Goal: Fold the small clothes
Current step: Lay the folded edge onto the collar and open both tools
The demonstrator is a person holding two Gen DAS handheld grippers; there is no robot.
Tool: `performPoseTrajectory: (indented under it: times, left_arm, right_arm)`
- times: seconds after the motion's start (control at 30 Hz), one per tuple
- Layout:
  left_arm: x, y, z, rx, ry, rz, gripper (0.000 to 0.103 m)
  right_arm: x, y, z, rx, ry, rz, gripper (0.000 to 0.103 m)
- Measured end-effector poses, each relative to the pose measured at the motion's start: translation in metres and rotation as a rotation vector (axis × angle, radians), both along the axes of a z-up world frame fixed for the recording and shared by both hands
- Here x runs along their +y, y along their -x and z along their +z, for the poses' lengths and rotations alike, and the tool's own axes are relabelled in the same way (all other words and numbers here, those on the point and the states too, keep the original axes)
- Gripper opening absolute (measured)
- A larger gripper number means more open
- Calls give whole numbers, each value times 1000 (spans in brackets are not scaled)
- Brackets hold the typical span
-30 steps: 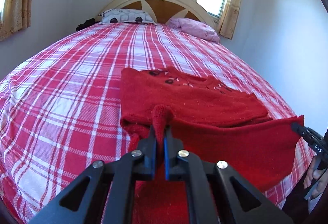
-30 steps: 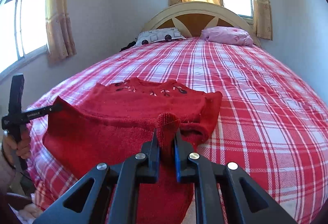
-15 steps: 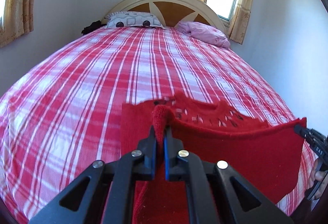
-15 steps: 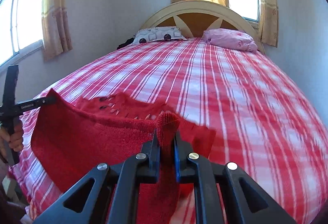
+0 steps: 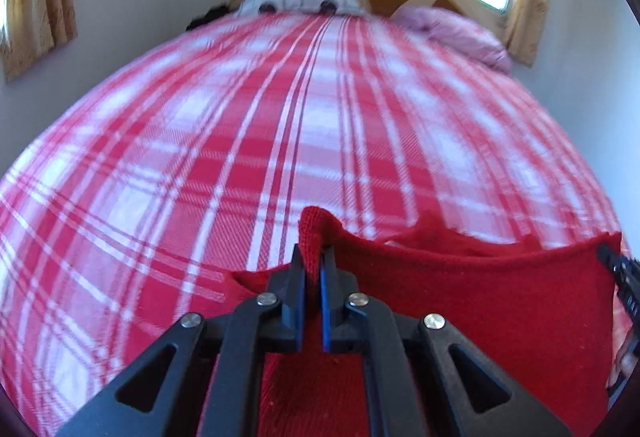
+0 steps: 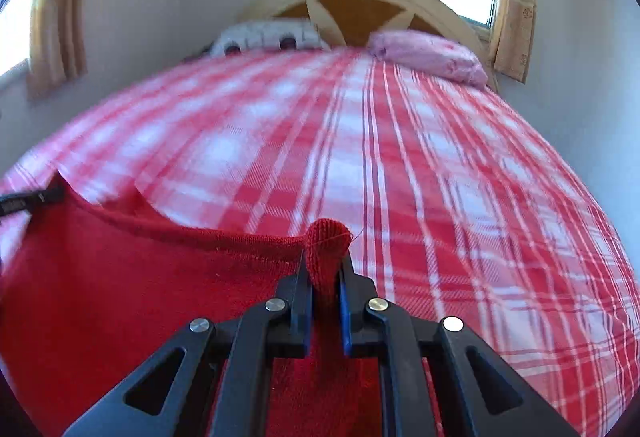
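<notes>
We hold the red sweater (image 5: 480, 301) stretched between our two tools over the near end of the bed (image 5: 280, 141) with its red-and-white checked cover, its top edge hanging taut from one pinched corner to the other. Our left gripper (image 5: 312, 257) is clamped on one corner and our right gripper (image 6: 326, 269) on the other, each with a knob of red knit poking up between its fingers. Far off lie a patterned pillow (image 6: 264, 37) and a pink pillow (image 6: 428, 55) against the headboard (image 6: 360, 5), with nothing between.
</notes>
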State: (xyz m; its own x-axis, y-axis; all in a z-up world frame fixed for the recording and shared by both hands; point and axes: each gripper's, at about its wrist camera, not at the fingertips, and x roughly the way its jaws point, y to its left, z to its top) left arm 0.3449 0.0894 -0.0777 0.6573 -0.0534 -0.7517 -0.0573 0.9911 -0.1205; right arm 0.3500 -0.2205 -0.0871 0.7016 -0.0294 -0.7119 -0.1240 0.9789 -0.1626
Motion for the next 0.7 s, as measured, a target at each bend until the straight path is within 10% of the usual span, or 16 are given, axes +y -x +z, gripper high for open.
performPoseTrajectory:
  times: [0.33,0.5,0.57,0.63,0.7]
  left_arm:
    - [-15,-5,-19,44,-142,28,27]
    - [3,-1,1,61,-123,19,43]
    - [18,23,23,-16,-124,29,53]
    - [25,48,37,-55,-152,29,77]
    - [26,78,41,-67,-164,17,78]
  right_arm:
    - [8,-11,-24,112,141,-19,14]
    - [-31,36,49,-85,-156,-89,27]
    - [-40,73,71,-154,-201,-130,53]
    - [-37,104,78,-154,-232,-81,56]
    - [-25,140,74,-144,-202,-31,56]
